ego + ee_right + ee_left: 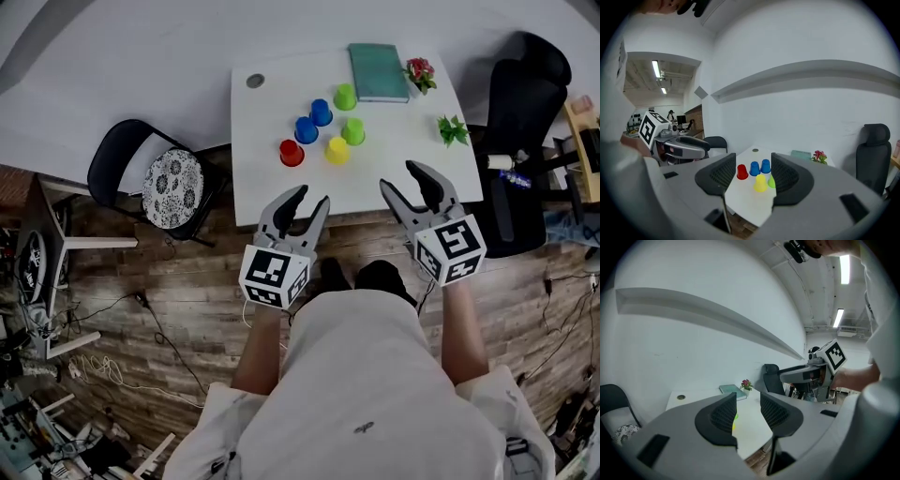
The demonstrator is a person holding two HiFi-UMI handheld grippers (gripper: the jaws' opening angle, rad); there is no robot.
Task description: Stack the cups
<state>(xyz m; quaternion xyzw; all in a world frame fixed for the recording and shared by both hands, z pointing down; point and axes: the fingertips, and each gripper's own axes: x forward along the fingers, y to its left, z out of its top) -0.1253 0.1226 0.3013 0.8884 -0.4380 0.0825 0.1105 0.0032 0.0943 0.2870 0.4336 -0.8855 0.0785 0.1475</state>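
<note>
The six cups (pixel 337 150) stand clustered mid-bench (pixel 394 159), ahead of and between the left gripper (pixel 312 199) and right gripper (pixel 400 178), both with jaws part open and empty; the right gripper's jaws frame the cluster squarely.

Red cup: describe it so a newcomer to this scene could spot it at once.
On the white table at the top of the head view stands a cluster of six small cups. The red cup is at the cluster's left end, next to a blue cup, and is the only red one there.
</note>
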